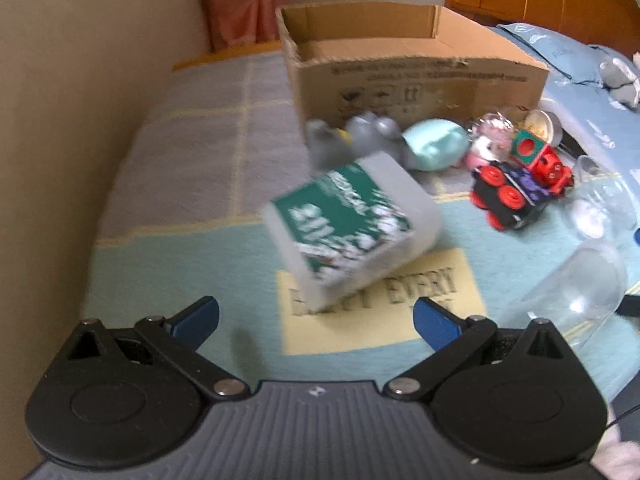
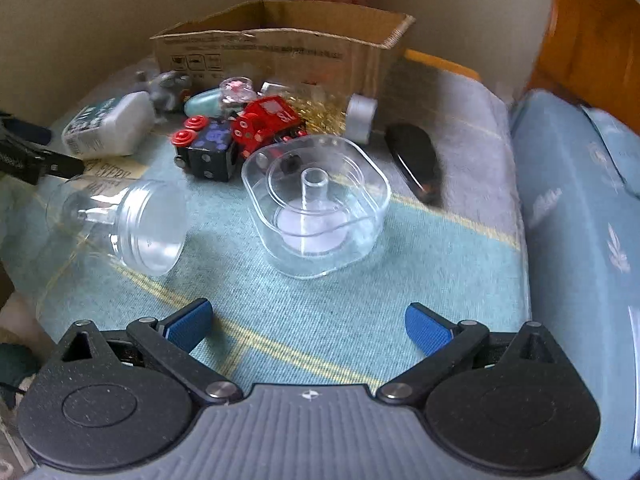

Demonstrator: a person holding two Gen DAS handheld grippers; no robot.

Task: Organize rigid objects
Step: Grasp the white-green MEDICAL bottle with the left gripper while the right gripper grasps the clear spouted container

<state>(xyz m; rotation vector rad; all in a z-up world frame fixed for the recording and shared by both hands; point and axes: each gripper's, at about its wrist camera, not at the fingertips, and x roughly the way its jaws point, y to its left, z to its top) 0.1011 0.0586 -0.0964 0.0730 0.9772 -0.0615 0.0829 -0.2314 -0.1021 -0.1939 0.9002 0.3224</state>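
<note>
An open cardboard box (image 1: 416, 80) stands at the back of a bed; it also shows in the right wrist view (image 2: 280, 52). A white bottle with a green label (image 1: 352, 224) lies tilted just ahead of my open, empty left gripper (image 1: 316, 316); it shows far left in the right wrist view (image 2: 108, 128). My right gripper (image 2: 308, 324) is open and empty, facing a clear square container (image 2: 316, 204) and a clear jar on its side (image 2: 132, 224). Red and black toy trains (image 2: 240, 136) lie behind them.
A grey toy animal (image 1: 360, 136), a mint egg-shaped thing (image 1: 436, 144), a clear pink ball (image 2: 236, 90), a white roll (image 2: 360, 116) and a black oblong object (image 2: 416, 160) lie near the box. A wall runs along the left. A blue pillow (image 2: 580, 200) lies right.
</note>
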